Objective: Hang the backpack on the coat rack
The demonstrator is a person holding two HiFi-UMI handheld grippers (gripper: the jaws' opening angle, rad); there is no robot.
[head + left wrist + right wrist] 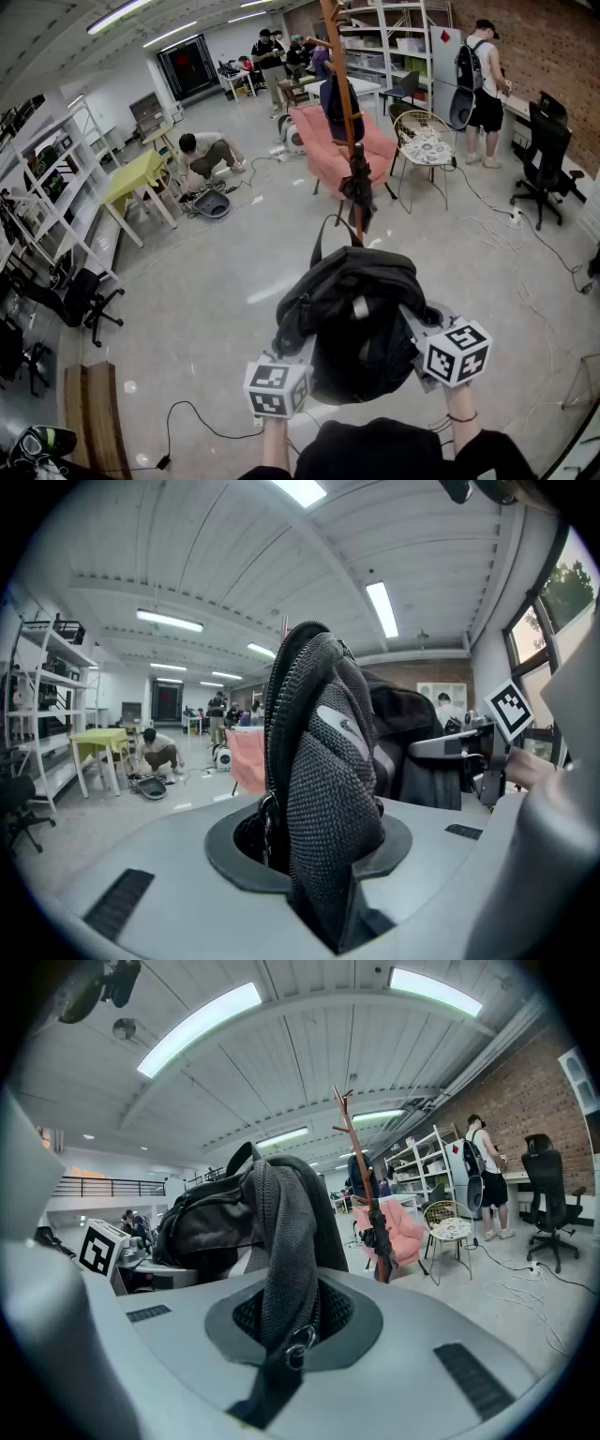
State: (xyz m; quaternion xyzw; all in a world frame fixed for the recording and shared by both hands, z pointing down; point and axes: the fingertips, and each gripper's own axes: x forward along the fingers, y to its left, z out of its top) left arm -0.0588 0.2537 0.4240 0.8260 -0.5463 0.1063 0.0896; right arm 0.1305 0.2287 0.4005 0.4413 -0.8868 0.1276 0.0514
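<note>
over the pale floor of a busy workshop, a person carries a black backpack [352, 319] chest-high between two hand-held tools, with the wooden coat rack [349, 112] standing ahead and well apart from the load. the left gripper [319, 874] is clamped on a padded mesh shoulder strap of the backpack, the fabric bulging up from between its jaws. the right gripper [286, 1354] is pinched tight on a thinner strap, a small metal ring showing just at the bite. both tools point slightly below level, and the bag sags between them, clear of the floor.

the step in hand looks like the carry toward the rack, with the hanging itself not yet begun. done well, it probably means walking the bag in squarely and holding both straps firm, so that the carry loop [326, 234] at the bag's top stands free and upright. a dark bag [339, 103] hangs high on the pole and a dark bundle [357, 192] lower down, so a bare peg on the near side seems the safer target. the rack is slender and may rock, so the loop should be lifted above the peg and lowered onto it, not pushed against the pole. neither grip should let go until the peg bears the weight. a pink armchair [328, 141] stands just behind the rack.
</note>
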